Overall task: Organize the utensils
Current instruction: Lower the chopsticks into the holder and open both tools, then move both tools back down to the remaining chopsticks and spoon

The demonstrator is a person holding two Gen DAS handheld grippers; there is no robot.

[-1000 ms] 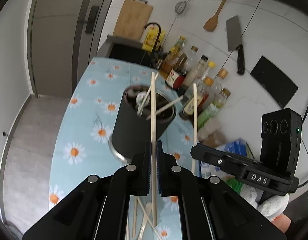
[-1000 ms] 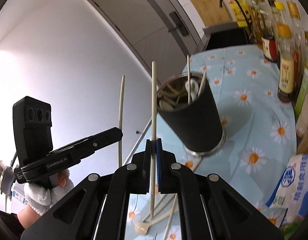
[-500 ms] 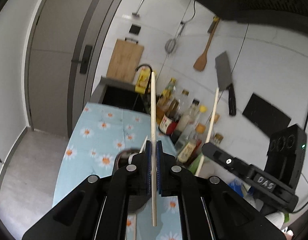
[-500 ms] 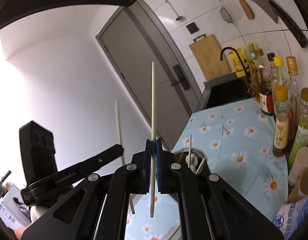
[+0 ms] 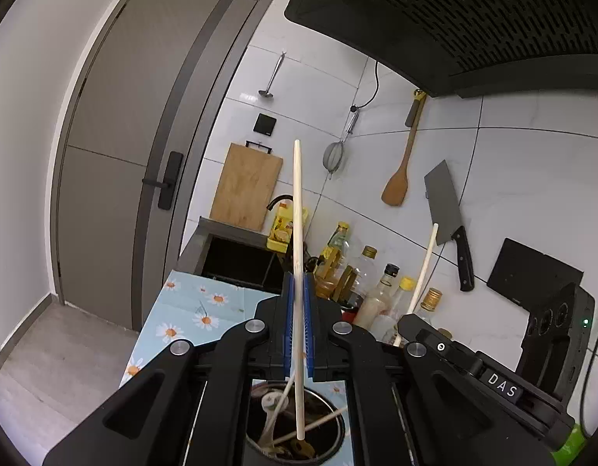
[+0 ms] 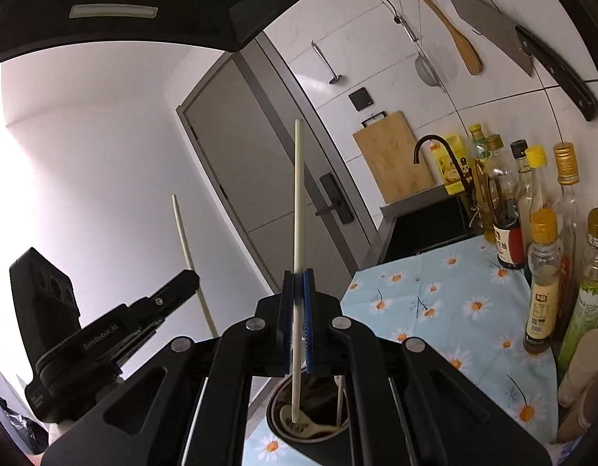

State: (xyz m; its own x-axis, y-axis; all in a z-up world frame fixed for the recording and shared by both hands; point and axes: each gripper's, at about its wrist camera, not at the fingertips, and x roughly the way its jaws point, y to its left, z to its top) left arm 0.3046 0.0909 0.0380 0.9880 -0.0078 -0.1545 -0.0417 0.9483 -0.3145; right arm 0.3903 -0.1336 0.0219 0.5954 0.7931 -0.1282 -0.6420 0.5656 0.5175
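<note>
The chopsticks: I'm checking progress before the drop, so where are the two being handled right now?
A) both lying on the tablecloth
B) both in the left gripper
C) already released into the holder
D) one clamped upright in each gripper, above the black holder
D: the left gripper clamps one chopstick and the right gripper clamps another chopstick, both above the black holder.

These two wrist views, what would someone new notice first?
Each gripper is clamped on one pale chopstick held upright: the left gripper with its chopstick, and the right gripper with its chopstick. Both lower tips hang over the dark utensil holder on the daisy-print tablecloth.
</note>
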